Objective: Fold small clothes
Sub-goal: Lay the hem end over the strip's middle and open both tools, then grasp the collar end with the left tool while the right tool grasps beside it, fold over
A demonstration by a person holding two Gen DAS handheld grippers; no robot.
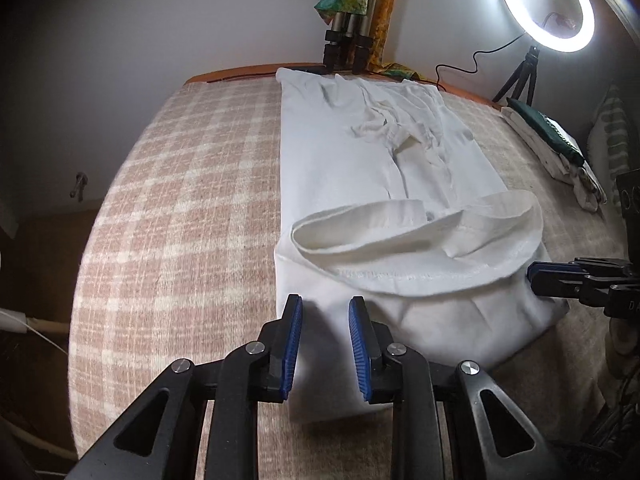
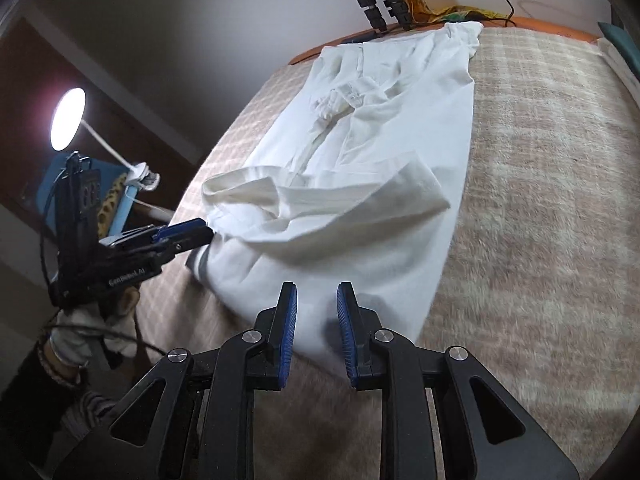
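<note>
Left gripper (image 1: 322, 308) & right gripper (image 2: 316, 296): fingers parted, nothing clamped, both over near edge of white garment (image 1: 360, 168), which lies flat on plaid bed (image 1: 180, 200), hem flipped back. Cloth looks light, limp, non-slip; pinch near corners, lift evenly.

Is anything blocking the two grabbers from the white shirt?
No. The white shirt lies on the checked blanket right before the left gripper and right gripper. Both are open, with nothing between.
</note>
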